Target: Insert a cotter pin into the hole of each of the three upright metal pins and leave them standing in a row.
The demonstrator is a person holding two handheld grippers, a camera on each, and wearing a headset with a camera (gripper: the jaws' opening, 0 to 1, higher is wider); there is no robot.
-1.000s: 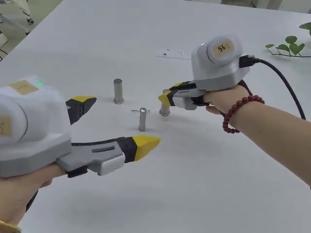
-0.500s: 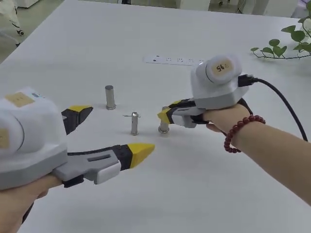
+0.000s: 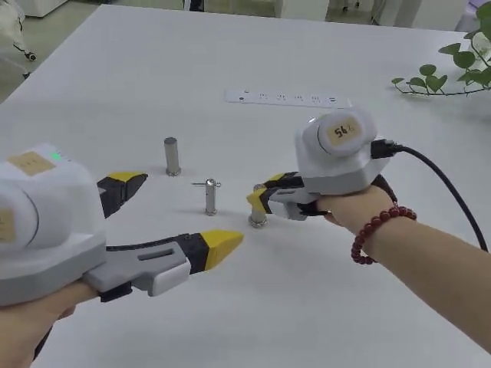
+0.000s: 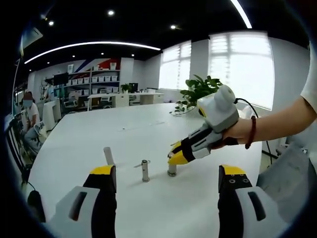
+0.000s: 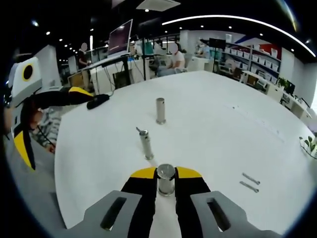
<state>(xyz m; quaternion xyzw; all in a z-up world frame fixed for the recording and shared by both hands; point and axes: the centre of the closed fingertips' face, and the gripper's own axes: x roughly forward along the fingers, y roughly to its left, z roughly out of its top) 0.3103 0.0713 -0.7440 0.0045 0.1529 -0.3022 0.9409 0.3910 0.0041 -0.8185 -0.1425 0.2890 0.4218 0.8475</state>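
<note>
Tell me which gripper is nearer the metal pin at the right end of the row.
Right. The right gripper is shut around that metal pin; the left gripper hangs open, short of the row, with bare table between it and the pin.

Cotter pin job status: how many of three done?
Done: the middle upright grey metal pin has a wire cotter pin through its top. In hand: the right gripper is shut on the nearest grey metal pin, no cotter visible in it; the left gripper is open. Left: that pin and the far grey metal pin. Two small loose metal pieces lie on the table, possibly cotters.
</note>
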